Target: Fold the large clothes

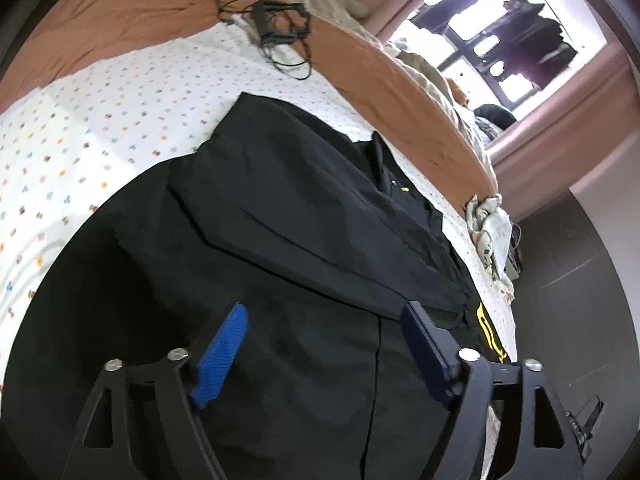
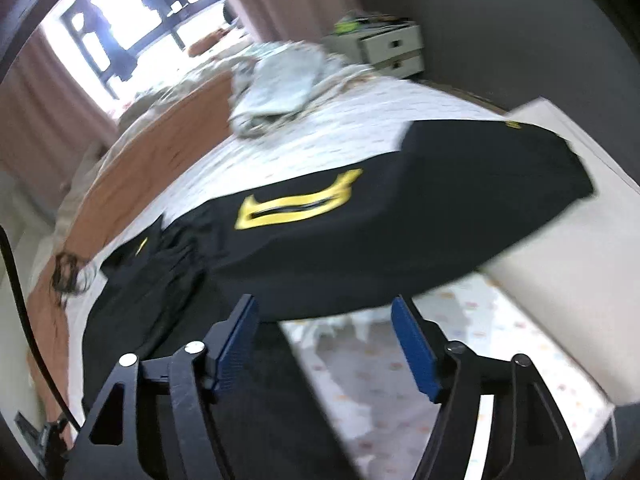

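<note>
A large black garment (image 1: 280, 220) with yellow markings (image 1: 486, 332) lies spread on the dotted white bedsheet (image 1: 80, 128), partly folded over itself. My left gripper (image 1: 326, 344) is open just above the cloth, blue pads apart, holding nothing. In the right wrist view the same black garment (image 2: 360, 232) shows a yellow emblem (image 2: 298, 206) and hangs over the bed's near edge. My right gripper (image 2: 324, 344) is open and empty, close to the garment's near edge.
A black cable bundle (image 1: 276, 28) lies at the far side on an orange blanket (image 1: 120, 16). Crumpled light clothes (image 2: 280, 80) lie on the bed. A white drawer unit (image 2: 392, 50) stands by the wall. A window (image 2: 132, 28) is behind.
</note>
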`<act>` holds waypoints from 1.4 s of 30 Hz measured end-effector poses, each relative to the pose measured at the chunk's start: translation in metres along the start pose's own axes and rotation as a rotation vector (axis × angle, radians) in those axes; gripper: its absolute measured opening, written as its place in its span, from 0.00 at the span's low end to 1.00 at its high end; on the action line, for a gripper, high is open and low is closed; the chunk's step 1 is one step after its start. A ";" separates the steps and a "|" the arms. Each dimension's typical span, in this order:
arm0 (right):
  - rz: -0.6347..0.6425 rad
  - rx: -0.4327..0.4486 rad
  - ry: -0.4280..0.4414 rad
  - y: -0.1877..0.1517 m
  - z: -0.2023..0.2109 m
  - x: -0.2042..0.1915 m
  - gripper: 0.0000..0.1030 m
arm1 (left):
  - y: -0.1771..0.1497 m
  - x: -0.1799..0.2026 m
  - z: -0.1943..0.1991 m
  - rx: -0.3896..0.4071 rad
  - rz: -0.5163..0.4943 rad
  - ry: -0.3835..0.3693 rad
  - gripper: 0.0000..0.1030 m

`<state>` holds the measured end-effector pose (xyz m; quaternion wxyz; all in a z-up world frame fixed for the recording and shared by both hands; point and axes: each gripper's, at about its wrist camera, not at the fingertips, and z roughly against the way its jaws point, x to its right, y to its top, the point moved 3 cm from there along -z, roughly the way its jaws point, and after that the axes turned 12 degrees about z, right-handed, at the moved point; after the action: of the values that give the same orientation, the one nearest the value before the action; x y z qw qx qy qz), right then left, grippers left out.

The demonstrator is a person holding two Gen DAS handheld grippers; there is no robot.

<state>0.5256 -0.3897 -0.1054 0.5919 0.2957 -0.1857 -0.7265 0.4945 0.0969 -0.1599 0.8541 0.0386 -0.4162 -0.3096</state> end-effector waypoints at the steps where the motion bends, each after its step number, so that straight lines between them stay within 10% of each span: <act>1: -0.023 0.002 -0.005 -0.003 0.003 0.012 0.73 | 0.000 0.001 0.000 0.002 -0.004 -0.004 0.87; 15: -0.235 0.064 0.001 -0.024 -0.044 0.081 0.73 | 0.014 -0.027 -0.001 0.037 0.093 0.069 0.89; 21: -0.279 0.080 0.046 -0.020 -0.068 0.086 0.50 | 0.023 -0.048 0.010 0.099 0.178 0.102 0.89; 23: -0.278 0.089 0.055 -0.017 -0.073 0.088 0.22 | 0.027 -0.055 0.017 0.127 0.218 0.095 0.89; 26: -0.243 0.109 0.051 -0.012 -0.069 0.087 0.06 | 0.033 -0.063 0.030 0.182 0.264 0.076 0.83; 42: 0.009 0.301 0.079 0.085 0.026 -0.030 0.03 | 0.044 -0.075 0.044 0.191 0.340 -0.015 0.72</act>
<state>0.5765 -0.3818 -0.0269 0.5511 0.4086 -0.2704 -0.6755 0.4493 0.1828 -0.1683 0.8835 0.0462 -0.4504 -0.1205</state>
